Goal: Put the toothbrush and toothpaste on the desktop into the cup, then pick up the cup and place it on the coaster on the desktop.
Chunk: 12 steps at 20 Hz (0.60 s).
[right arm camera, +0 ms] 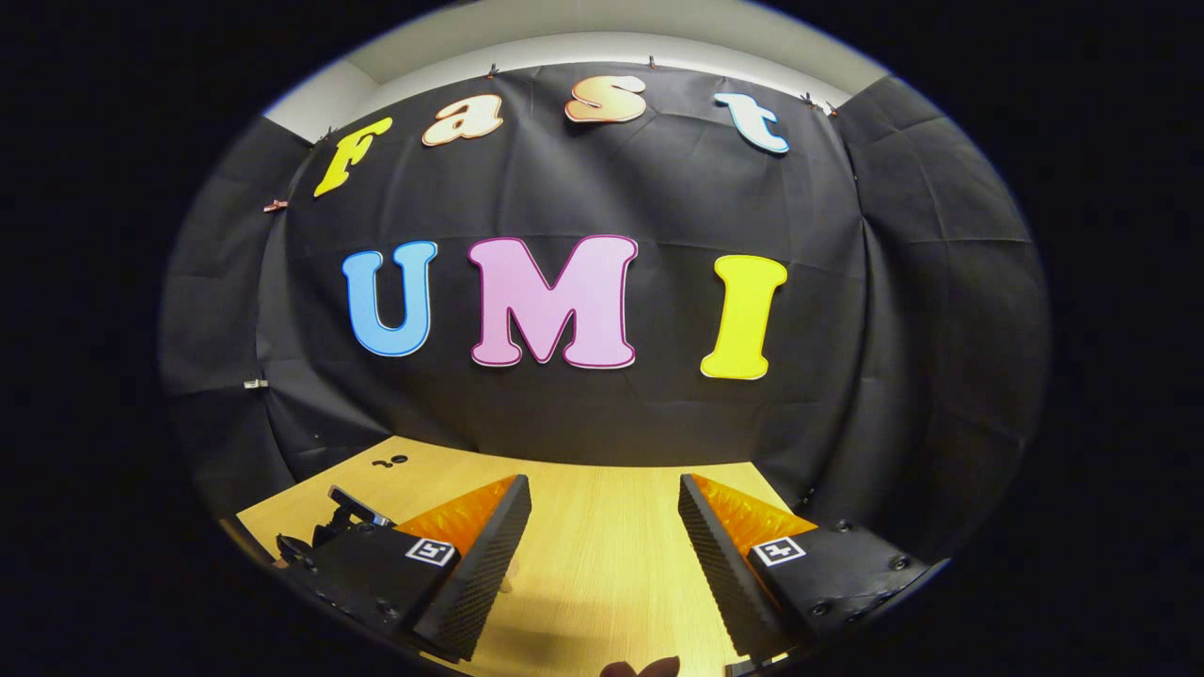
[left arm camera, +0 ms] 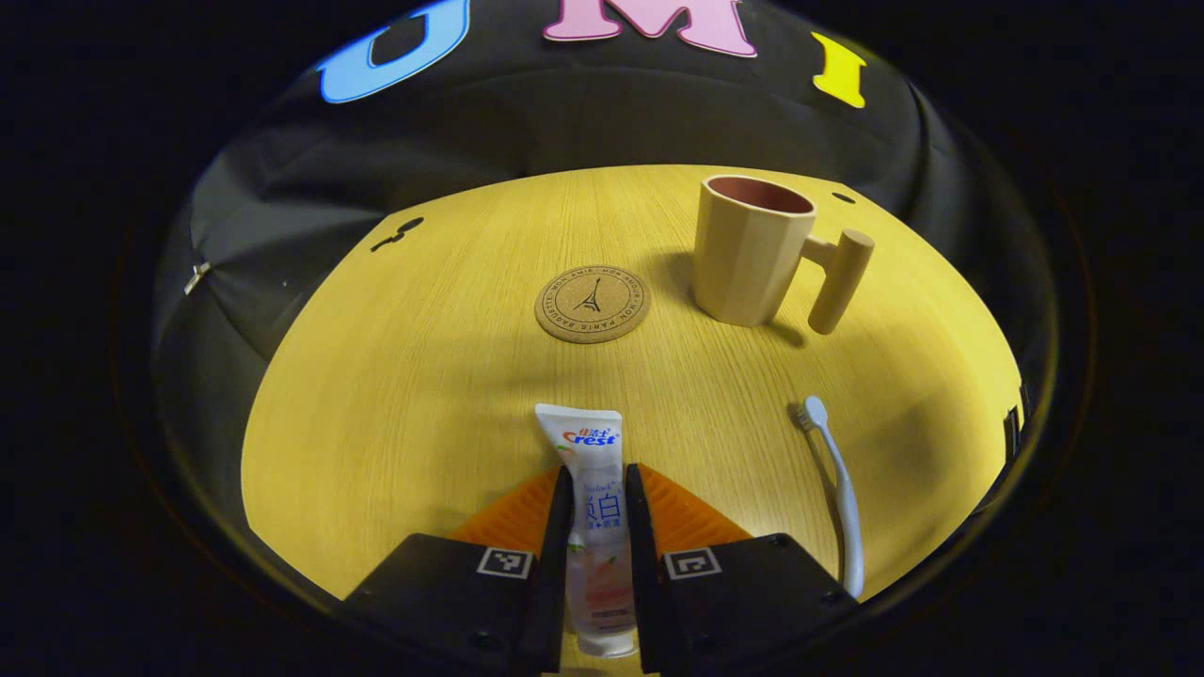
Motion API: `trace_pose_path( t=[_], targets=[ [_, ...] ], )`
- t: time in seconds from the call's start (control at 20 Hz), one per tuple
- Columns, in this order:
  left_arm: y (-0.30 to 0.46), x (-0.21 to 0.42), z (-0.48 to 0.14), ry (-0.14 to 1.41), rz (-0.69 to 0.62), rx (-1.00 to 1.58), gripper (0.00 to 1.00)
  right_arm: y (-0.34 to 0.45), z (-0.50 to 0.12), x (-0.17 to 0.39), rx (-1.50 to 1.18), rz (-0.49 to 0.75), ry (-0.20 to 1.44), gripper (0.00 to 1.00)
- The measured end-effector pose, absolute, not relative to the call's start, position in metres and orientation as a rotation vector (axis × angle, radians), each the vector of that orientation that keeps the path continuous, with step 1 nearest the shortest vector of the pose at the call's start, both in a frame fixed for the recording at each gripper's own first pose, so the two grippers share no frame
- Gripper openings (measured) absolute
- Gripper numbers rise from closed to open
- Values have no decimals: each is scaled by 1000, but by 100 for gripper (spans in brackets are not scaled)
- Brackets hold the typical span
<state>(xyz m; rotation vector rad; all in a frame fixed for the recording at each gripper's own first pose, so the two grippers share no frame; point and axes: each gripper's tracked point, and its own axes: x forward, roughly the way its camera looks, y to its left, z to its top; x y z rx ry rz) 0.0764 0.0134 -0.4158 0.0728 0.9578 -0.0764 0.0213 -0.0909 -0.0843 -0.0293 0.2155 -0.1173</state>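
Left gripper view: we see the left gripper (left arm camera: 598,527) with both black fingers pressed against the sides of the white toothpaste tube (left arm camera: 594,512), which lies lengthwise on the wooden desktop (left arm camera: 395,395), its flat crimped end pointing away from us. To the right of the tube, apart from it, lies the pale blue toothbrush (left arm camera: 839,498), bristle head farthest from us. Beyond them we find the round cork coaster (left arm camera: 593,303) and, to its right, the beige cup (left arm camera: 750,249), upright, with its peg-shaped handle (left arm camera: 840,280) turned to the right.

Right gripper view: we see the right gripper (right arm camera: 604,555) raised over the desktop (right arm camera: 602,564), its fingers spread wide with nothing between them.
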Motion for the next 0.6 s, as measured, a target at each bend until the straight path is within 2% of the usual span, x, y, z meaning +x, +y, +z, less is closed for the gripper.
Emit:
trace_pose_path(
  t=[0.15, 0.2, 0.4, 0.55, 0.6],
  targets=[
    [17, 78, -414, 966, -134, 43, 38, -82, -86, 15, -36, -127, 222, 97],
    [18, 79, -413, 964, -157, 52, 30, -79, -86, 13, -36, -129, 228, 97],
    [8, 78, -404, 975, -263, -2, 23, -60, -97, 3, -5, -135, 282, 98],
    [-1, 78, -371, 893, -326, -81, 22, -48, -116, -2, 12, -141, 358, 97],
    [-4, 77, -358, 867, -339, -103, 16, -43, -124, -4, 22, -139, 389, 97]
  ],
)
